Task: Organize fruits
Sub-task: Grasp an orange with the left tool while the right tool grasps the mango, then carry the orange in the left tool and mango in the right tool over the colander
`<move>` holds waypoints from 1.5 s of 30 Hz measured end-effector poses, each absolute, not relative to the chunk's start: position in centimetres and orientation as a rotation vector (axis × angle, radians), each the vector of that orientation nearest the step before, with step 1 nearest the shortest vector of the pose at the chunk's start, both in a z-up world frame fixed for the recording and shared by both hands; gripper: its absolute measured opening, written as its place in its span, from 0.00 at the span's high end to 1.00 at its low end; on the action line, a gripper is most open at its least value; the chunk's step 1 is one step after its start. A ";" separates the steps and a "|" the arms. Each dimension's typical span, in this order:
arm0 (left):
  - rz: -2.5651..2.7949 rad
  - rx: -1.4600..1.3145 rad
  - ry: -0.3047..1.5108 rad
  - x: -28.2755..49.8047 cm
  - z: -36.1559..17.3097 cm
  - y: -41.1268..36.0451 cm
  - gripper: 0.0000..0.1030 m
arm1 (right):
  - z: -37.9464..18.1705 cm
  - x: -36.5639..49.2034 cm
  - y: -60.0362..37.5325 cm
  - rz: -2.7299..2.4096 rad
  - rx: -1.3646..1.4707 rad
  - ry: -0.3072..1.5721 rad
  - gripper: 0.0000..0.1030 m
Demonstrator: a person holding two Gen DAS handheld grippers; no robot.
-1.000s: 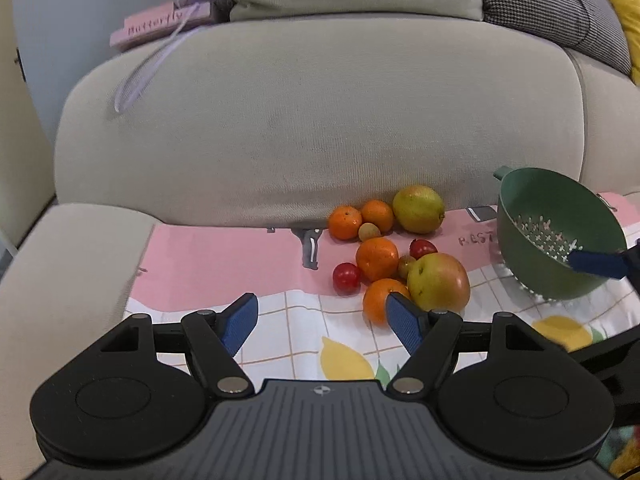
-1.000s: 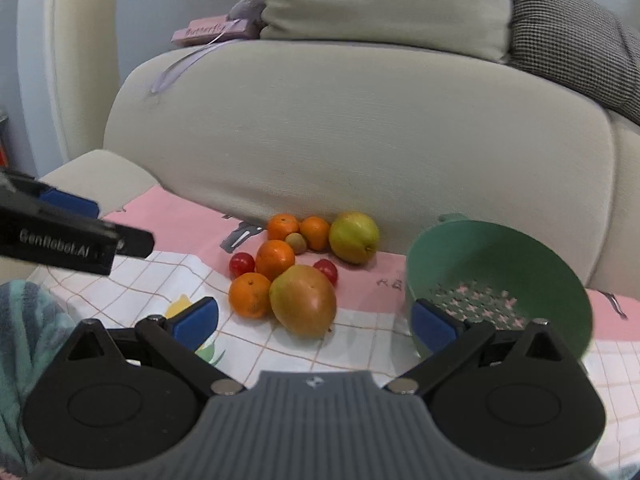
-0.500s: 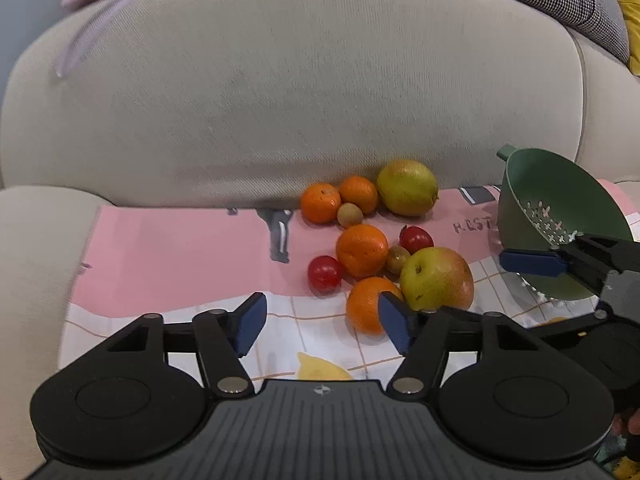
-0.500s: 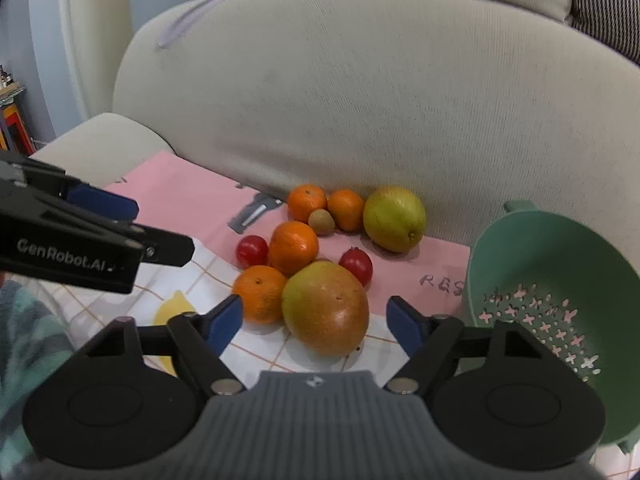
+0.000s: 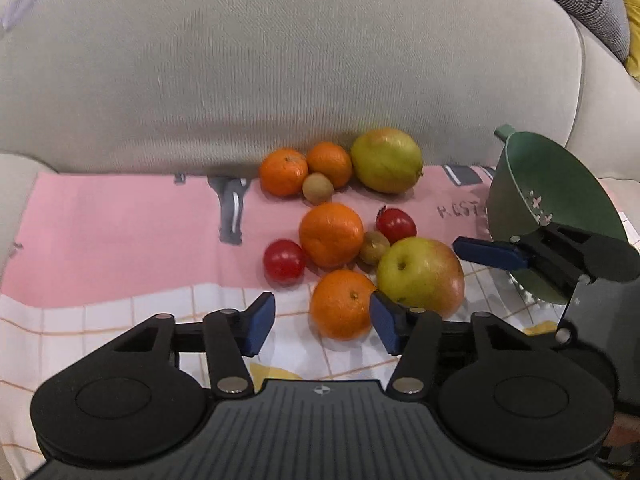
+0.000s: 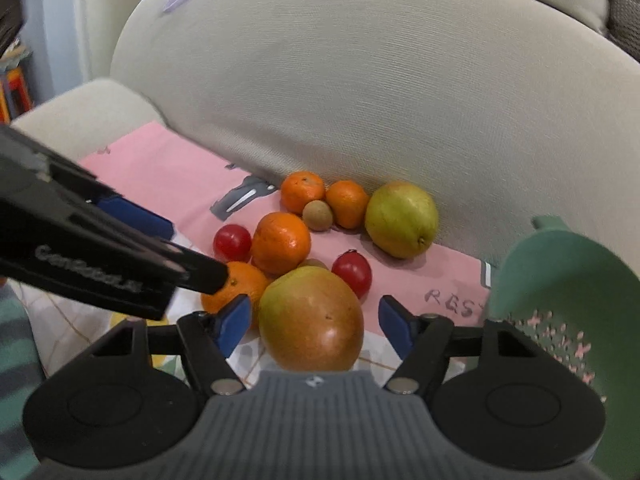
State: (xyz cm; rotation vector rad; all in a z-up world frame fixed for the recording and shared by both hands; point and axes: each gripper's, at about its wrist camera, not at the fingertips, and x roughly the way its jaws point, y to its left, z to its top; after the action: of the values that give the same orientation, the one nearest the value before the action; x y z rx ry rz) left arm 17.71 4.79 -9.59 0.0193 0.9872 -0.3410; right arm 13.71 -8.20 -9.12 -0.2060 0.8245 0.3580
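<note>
Fruit heaped on a cloth-covered sofa seat, both hand-held grippers low over the pile.

A beige sofa (image 5: 280, 60) carries a pink and white checked cloth (image 5: 120, 232); cushions lie along its top, and a green colander (image 6: 560, 280) leans at the right. Counted on the cloth: four oranges, two red tomatoes, two small brown kiwis, two large green-red fruits. The left hand-held gripper (image 5: 322, 322) has just been closing and stands half open, the nearest orange (image 5: 340, 304) between its blue pads, not visibly pressed. The right hand-held gripper (image 6: 314, 322) has also just been closing; the nearer big fruit (image 6: 312, 320) sits between its pads with gaps either side.
</note>
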 end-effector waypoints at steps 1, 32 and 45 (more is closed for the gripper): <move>-0.343 0.010 0.997 17.8 -9.8 4.8 0.43 | -9.4 13.6 -8.0 0.361 -0.227 0.828 0.40; -0.346 -0.125 1.075 18.8 -12.9 3.8 0.50 | -10.8 13.0 -7.9 0.373 -0.342 0.814 0.43; -0.288 -0.100 1.021 16.3 -7.9 4.9 0.51 | -8.0 11.7 -8.2 0.366 -0.300 0.777 0.43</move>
State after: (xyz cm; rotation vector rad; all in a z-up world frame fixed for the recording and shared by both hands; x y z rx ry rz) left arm 16.31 4.92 -7.92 -0.1004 1.0209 -0.2876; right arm 11.67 -8.21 -7.96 -0.2997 0.7771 0.3659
